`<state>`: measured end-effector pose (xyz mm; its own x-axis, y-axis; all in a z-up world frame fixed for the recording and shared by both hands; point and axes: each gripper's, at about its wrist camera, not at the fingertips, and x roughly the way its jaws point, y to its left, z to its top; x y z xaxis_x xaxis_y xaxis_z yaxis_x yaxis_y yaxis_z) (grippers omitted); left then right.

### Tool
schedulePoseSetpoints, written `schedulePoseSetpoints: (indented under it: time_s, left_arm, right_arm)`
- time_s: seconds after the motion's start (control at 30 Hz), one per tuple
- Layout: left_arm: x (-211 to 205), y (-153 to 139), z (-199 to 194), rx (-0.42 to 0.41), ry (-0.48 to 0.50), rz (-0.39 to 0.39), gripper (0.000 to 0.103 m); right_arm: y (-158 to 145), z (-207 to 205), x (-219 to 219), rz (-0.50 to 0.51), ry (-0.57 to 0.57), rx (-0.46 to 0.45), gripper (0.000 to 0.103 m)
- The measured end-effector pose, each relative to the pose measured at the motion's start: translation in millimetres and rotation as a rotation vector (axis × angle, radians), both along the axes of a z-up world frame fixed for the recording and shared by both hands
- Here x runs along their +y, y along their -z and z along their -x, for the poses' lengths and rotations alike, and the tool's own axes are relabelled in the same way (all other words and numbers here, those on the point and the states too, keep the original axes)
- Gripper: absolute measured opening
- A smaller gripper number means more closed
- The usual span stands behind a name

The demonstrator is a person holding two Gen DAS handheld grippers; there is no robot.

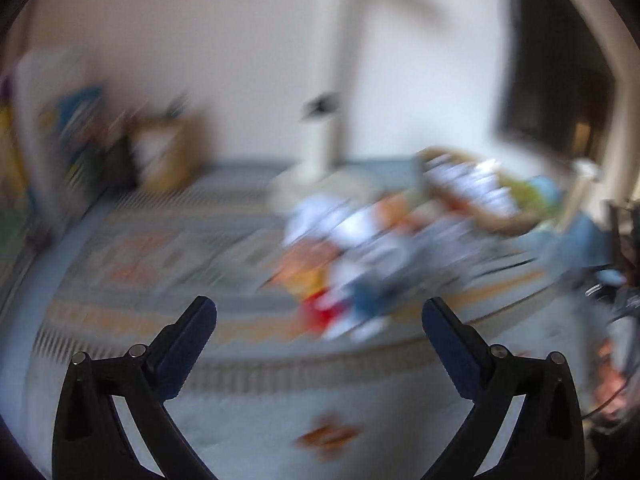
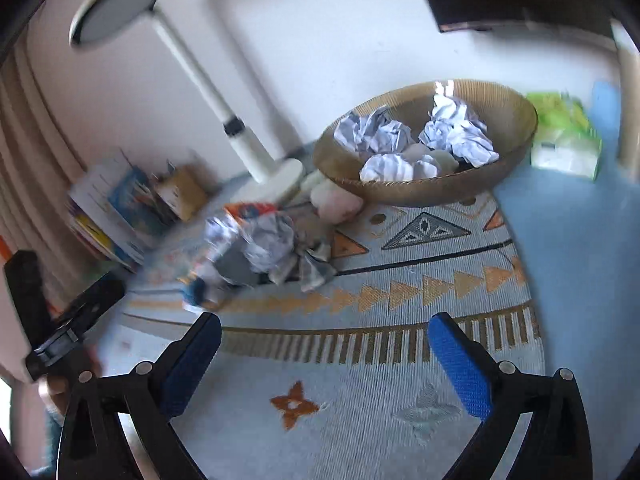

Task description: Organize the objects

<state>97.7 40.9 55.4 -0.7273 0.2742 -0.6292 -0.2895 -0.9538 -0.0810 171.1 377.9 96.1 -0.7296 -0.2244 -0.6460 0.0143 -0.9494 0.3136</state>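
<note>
A brown woven bowl (image 2: 404, 196) stands on the patterned mat (image 2: 420, 288) and holds three crumpled paper balls (image 2: 456, 136). In front of it to the left lies a loose pile: another crumpled paper ball (image 2: 268, 240), a grey cloth (image 2: 316, 266) and small colourful items, partly blurred. My right gripper (image 2: 325, 324) hovers open over the mat's near edge, nothing between its blue pads. The left wrist view is heavily blurred; my left gripper (image 1: 320, 312) is open and empty there, with the smeared pile (image 1: 352, 256) and bowl (image 1: 480, 216) beyond it.
A white desk lamp (image 2: 244, 140) stands behind the pile by the wall. Books and a cardboard box (image 2: 120, 208) lean at the far left. A green tissue box (image 2: 568, 144) sits right of the bowl. A black gripper body (image 2: 68, 320) shows at the left edge.
</note>
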Motion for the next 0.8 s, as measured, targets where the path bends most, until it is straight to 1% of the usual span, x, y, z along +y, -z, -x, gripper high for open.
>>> schedulePoseSetpoints:
  time_s: [0.03, 0.07, 0.1, 0.13, 0.17, 0.2, 0.23, 0.3, 0.33, 0.4, 0.57, 0.8]
  left_arm:
    - [-12.9, 14.3, 5.9, -0.041, -0.046, 0.007, 0.102]
    - [-22.2, 23.5, 9.7, -0.067, -0.071, -0.008, 0.102]
    - [-33.3, 31.0, 12.9, -0.093, -0.097, -0.042, 0.102]
    - [-45.1, 33.6, 17.3, -0.129, -0.119, -0.108, 0.102]
    - [-55.4, 31.8, 17.5, -0.113, -0.128, -0.175, 0.102]
    - [-61.8, 31.9, 16.7, -0.092, -0.138, -0.202, 0.102]
    - [-69.0, 33.3, 16.7, -0.090, -0.161, -0.216, 0.102]
    - [-81.2, 39.3, 19.7, -0.121, -0.195, -0.261, 0.102]
    - [-85.7, 39.6, 18.5, -0.120, -0.205, -0.289, 0.102]
    - [-87.6, 38.0, 17.8, -0.109, -0.226, -0.302, 0.102]
    - [-83.3, 36.0, 17.5, -0.094, -0.211, -0.299, 0.102]
    - [-83.5, 34.5, 13.5, -0.082, -0.208, -0.306, 0.102]
  right_arm:
    - [3.4, -1.9, -5.5, -0.063, 0.030, 0.016, 0.103]
    - [6.8, -2.6, -8.6, -0.095, 0.054, 0.018, 0.103]
    - [10.2, -3.5, -9.8, -0.104, 0.083, 0.019, 0.103]
    - [13.2, -4.3, -11.0, -0.097, 0.097, 0.020, 0.103]
    - [16.0, -0.8, -6.8, -0.093, 0.110, 0.016, 0.103]
    - [16.0, -1.1, -6.1, -0.101, 0.127, 0.011, 0.103]
    - [14.5, -2.3, -6.4, -0.118, 0.146, 0.025, 0.103]
    - [15.7, -2.0, -5.9, -0.131, 0.157, 0.046, 0.103]
    - [15.4, -2.4, -6.5, -0.136, 0.159, 0.048, 0.103]
    - [14.1, -2.7, -10.4, -0.164, 0.161, 0.051, 0.103]
    - [13.6, -1.9, -21.8, -0.217, 0.142, 0.056, 0.103]
    - [14.5, -2.0, -22.5, -0.214, 0.134, 0.057, 0.103]
